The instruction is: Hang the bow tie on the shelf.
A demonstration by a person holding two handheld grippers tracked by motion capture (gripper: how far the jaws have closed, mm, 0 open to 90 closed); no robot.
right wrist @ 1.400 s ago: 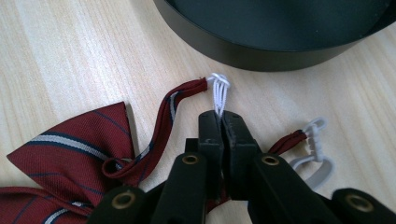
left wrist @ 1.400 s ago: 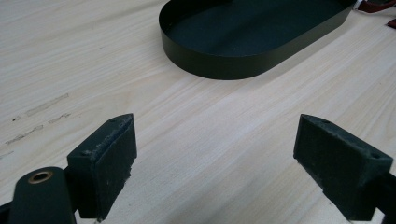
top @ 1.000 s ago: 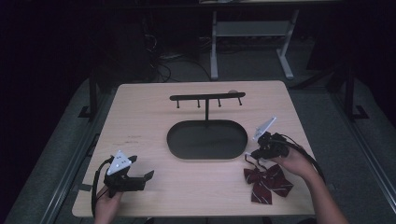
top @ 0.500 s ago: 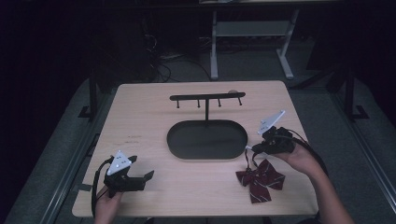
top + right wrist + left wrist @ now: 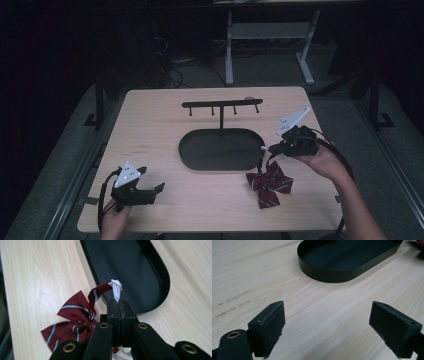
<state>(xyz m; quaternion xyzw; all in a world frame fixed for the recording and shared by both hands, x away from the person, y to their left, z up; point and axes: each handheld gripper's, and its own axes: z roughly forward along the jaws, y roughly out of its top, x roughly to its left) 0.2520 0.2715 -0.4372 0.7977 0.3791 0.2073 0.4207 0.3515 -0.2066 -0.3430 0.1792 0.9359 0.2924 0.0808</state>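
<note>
My right claw [image 5: 119,305] pinched the bow's [image 5: 270,183] white loop [image 5: 116,289]; hanging it on the rack [image 5: 222,105] at 12 o'clock seemed left. My left claw [image 5: 151,185] was open, empty.

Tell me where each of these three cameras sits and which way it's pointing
High view: above the person's side, looking forward and down on the light wooden table; forearms, both hands, left gripper and right gripper show.
Left gripper view: rides the left gripper, looking low across the wood at the black oval metal tray; its open fingers show.
Right gripper view: looks down past shut fingers pinching the white cord loop of the dark red striped bow tie.
All three views share the tray.
</note>
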